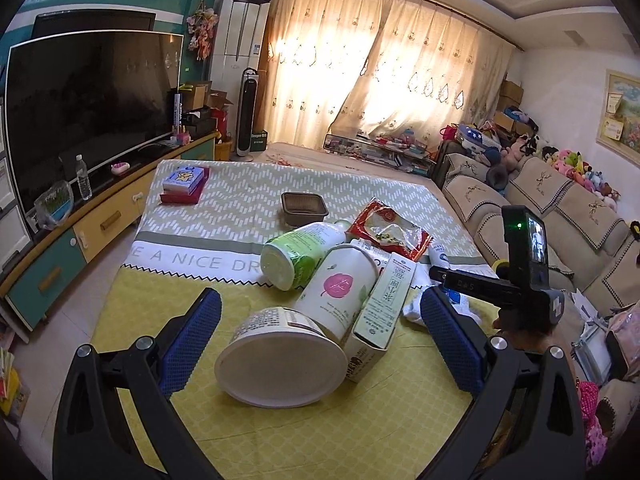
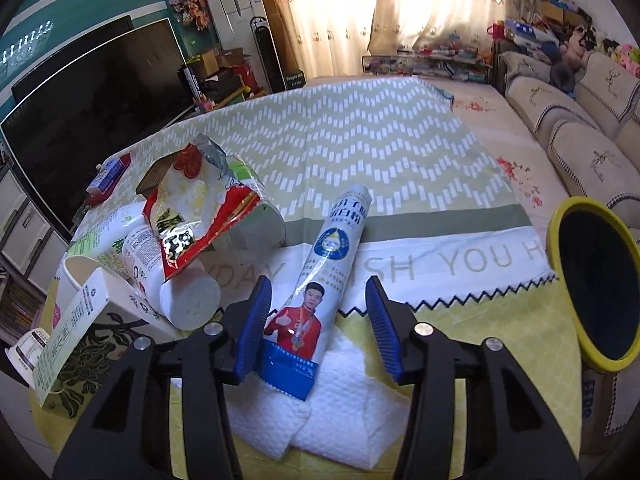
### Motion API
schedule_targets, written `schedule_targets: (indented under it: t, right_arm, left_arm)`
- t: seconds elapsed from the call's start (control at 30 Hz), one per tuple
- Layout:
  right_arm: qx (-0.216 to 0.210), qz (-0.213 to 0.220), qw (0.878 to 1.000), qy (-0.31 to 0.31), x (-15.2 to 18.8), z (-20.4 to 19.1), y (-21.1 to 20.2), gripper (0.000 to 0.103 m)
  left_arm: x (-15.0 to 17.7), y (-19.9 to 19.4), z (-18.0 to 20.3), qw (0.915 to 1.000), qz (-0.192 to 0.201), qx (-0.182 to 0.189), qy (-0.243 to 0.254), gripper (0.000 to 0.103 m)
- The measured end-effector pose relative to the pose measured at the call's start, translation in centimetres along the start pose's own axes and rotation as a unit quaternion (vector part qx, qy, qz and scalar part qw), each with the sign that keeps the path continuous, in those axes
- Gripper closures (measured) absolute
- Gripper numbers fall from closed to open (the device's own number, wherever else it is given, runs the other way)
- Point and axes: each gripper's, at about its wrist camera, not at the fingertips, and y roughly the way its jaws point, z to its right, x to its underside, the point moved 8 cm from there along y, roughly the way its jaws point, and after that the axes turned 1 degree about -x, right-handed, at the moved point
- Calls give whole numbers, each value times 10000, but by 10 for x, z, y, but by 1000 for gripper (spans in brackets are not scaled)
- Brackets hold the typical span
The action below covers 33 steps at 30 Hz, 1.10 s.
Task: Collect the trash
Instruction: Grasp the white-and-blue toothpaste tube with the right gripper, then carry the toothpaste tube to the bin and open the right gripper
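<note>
Glossy printed plastic tube (image 2: 320,276) on a dimpled white paper towel (image 2: 320,412); matt woven tablecloth (image 2: 360,152); crinkled shiny foil wrapper (image 2: 196,208); matt cardboard carton (image 1: 384,304); smooth paper tub (image 1: 280,360).

A cloth-covered table (image 1: 180,248) carries bottles (image 1: 340,292), cartons (image 1: 384,304) and wrappers (image 1: 390,232).

Mirror (image 2: 596,280) cut by right edge; box (image 2: 68,340) text unreadable.

Sunlit curtains (image 1: 384,60), dark television (image 1: 88,108), beige sofa (image 1: 560,208)
</note>
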Motion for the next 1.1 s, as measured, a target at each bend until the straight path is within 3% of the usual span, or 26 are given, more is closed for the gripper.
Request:
schedule_targets:
  t: [0.13, 0.6, 0.8, 1.1]
  right_arm:
    - [-113, -20, 9999, 123, 1, 2, 4, 79]
    - [-176, 1075, 9937, 277, -17, 32, -72, 80]
    - [334, 1439, 9883, 380, -20, 76, -103, 80]
    - [1484, 1485, 9725, 1003, -1, 209, -122, 78]
  left_arm:
    - [2, 4, -6, 10000, -16, 6, -67, 5]
    - [8, 10, 2, 10000, -51, -16, -26, 5]
    - [10, 9, 8, 10000, -53, -54, 57, 5]
    - [13, 13, 18, 9999, -109, -106, 75, 5]
